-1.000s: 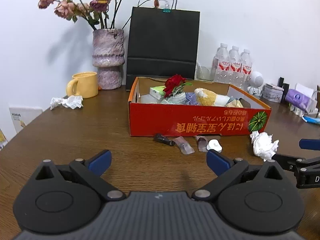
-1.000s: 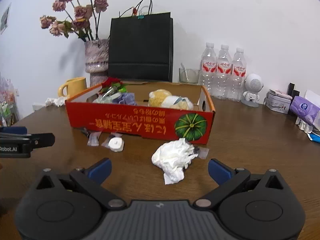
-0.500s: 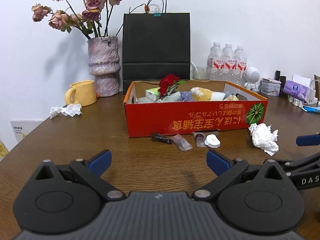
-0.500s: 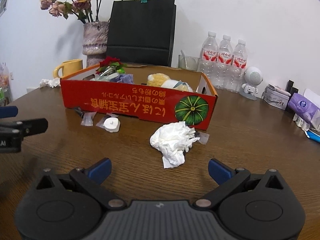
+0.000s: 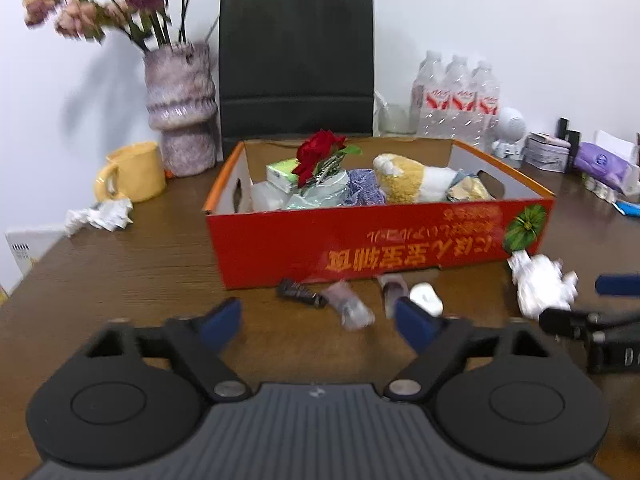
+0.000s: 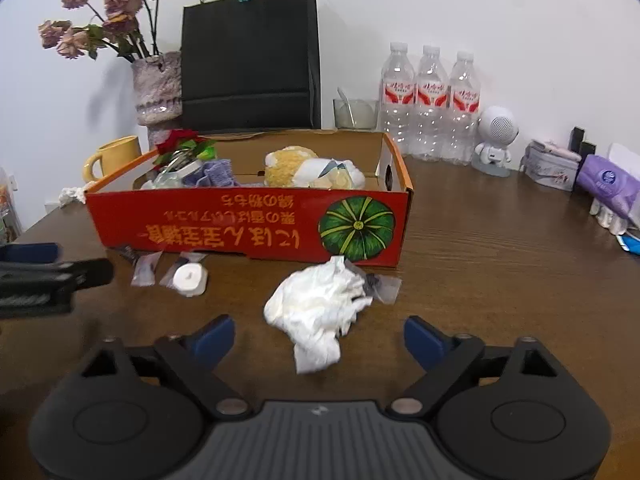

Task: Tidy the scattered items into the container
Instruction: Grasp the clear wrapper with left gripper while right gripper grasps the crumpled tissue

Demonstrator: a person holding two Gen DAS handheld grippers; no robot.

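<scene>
Ahead of the gripper [image 6: 318, 332]: white crumpled tissue [image 6: 320, 308], red box [image 6: 248, 228] with green pumpkin print, brown wood-grain table [image 6: 500, 264].

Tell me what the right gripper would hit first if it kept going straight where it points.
Most likely the crumpled white tissue, lying on the table just ahead of the open right gripper; the red box stands behind it. Depth is uncertain.

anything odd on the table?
Litter lies outside the red box: crumpled tissue and small packets along its front wall, another tissue wad by the yellow mug. The box's print is upside down.
</scene>
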